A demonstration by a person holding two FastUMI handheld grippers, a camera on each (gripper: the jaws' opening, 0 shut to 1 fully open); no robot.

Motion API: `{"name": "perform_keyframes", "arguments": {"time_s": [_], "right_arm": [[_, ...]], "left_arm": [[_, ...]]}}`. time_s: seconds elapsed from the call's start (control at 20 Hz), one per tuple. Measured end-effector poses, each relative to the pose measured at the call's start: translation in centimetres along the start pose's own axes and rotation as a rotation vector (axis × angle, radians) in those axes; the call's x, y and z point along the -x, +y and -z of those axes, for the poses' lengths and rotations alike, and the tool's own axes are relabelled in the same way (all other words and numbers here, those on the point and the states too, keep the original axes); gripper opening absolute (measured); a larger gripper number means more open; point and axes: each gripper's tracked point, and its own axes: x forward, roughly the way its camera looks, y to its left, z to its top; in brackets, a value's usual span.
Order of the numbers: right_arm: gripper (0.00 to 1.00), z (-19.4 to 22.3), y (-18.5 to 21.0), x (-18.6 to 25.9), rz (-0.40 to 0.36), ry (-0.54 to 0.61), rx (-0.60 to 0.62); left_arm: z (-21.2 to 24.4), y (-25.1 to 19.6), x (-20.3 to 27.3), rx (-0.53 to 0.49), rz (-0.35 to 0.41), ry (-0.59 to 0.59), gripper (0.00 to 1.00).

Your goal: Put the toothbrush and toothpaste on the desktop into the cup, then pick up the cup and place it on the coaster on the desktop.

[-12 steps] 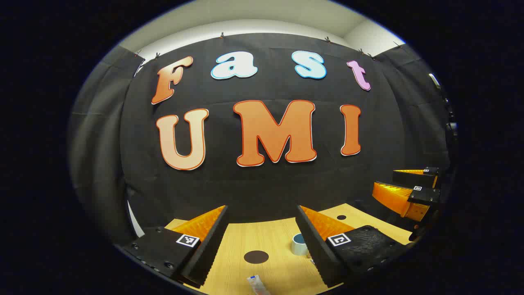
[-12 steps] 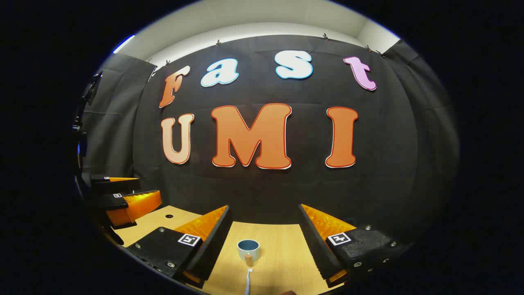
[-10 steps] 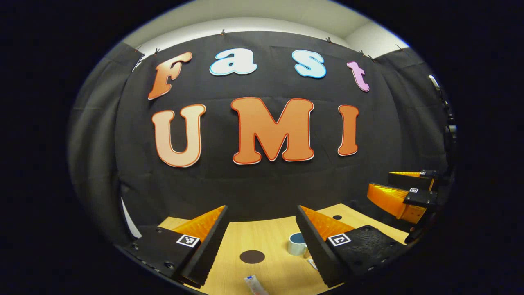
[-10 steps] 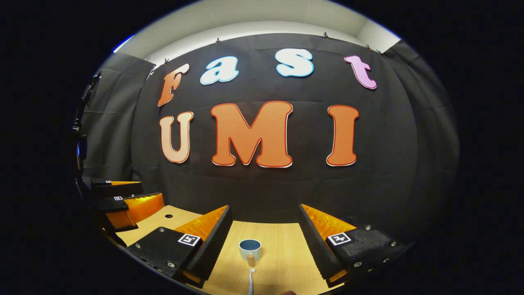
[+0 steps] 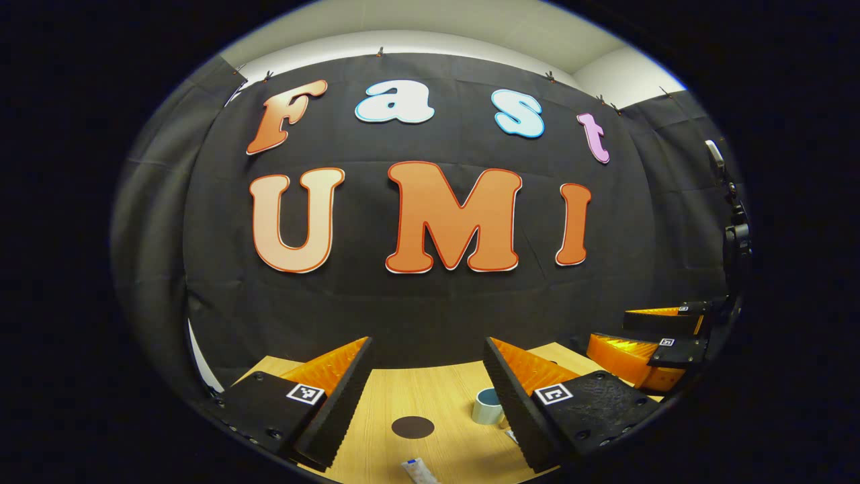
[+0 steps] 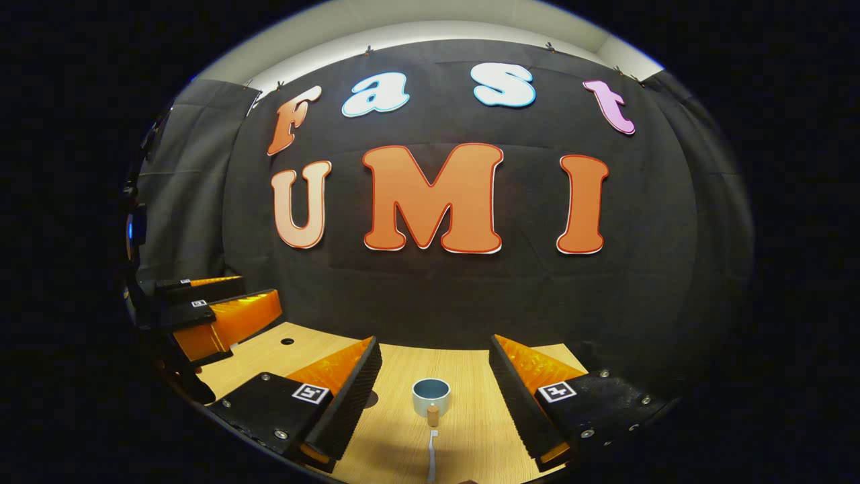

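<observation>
Hovering above light wooden desktop (image 6: 470, 376), both grippers spread wide, holding nothing, likely staging first grab. Right gripper (image 6: 435, 388) lined up on pale blue wooden-handled cup (image 6: 431, 396), white toothbrush (image 6: 432, 457) just nearer. Left gripper (image 5: 424, 388) faces dark round coaster (image 5: 412, 427), white toothpaste tube (image 5: 418, 470) nearer.

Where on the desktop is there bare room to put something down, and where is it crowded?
Bare wood lies behind the coaster, toward the cloth wall, and right of the cup, up to the right gripper finger. It is crowded just before the cup, where the toothbrush lies, and near the toothpaste in front of the coaster.
</observation>
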Motion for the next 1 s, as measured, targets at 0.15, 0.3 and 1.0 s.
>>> {"name": "perform_keyframes", "arguments": {"time_s": [0.15,0.3,1.0], "right_arm": [[0.97,1.2,0.4,-0.7,0.037,0.035,0.047],[0.97,2.8,1.2,-1.2,0.055,0.09,0.066],[0.93,15.8,3.7,-1.4,-0.069,0.575,0.063]], "left_arm": [[0.5,0.9,-0.1,-0.008,0.016,0.006,0.97],[0.9,1.7,-0.4,-0.013,0.05,0.014,0.97],[5.0,5.3,0.1,-0.036,-0.08,0.111,0.98]]}}
